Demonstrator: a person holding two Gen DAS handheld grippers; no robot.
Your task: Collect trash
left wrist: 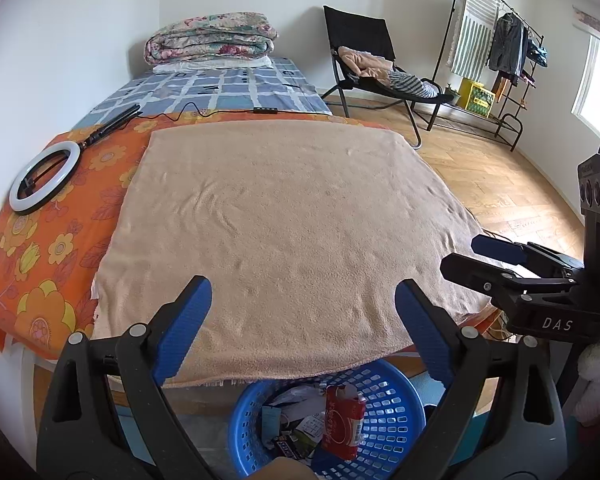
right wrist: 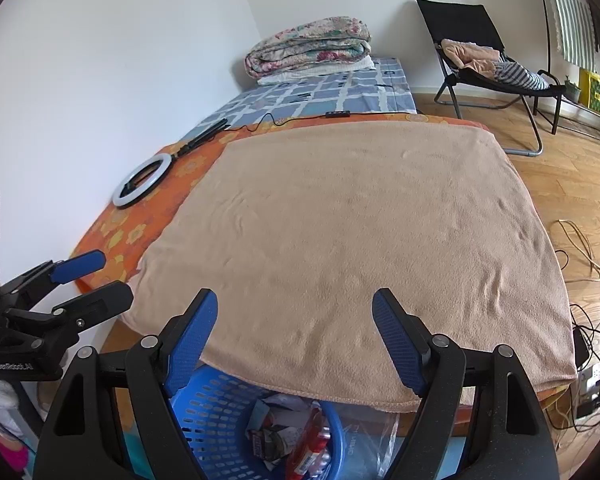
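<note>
Both my left gripper point(left wrist: 303, 322) and right gripper point(right wrist: 294, 334) hang spread apart and empty over the tan towel point(left wrist: 284, 232). The trash, red carton point(left wrist: 343, 420) included, sits in the blue basket point(left wrist: 396, 400) below the edge. Only risk I see: knocking the basket over if I drop my hands carelessly.

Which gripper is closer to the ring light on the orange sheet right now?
Left. The left gripper hovers on the ring light's side of the tan blanket; the right gripper sits farther toward the floor side. Both are open, well short of it.
</note>
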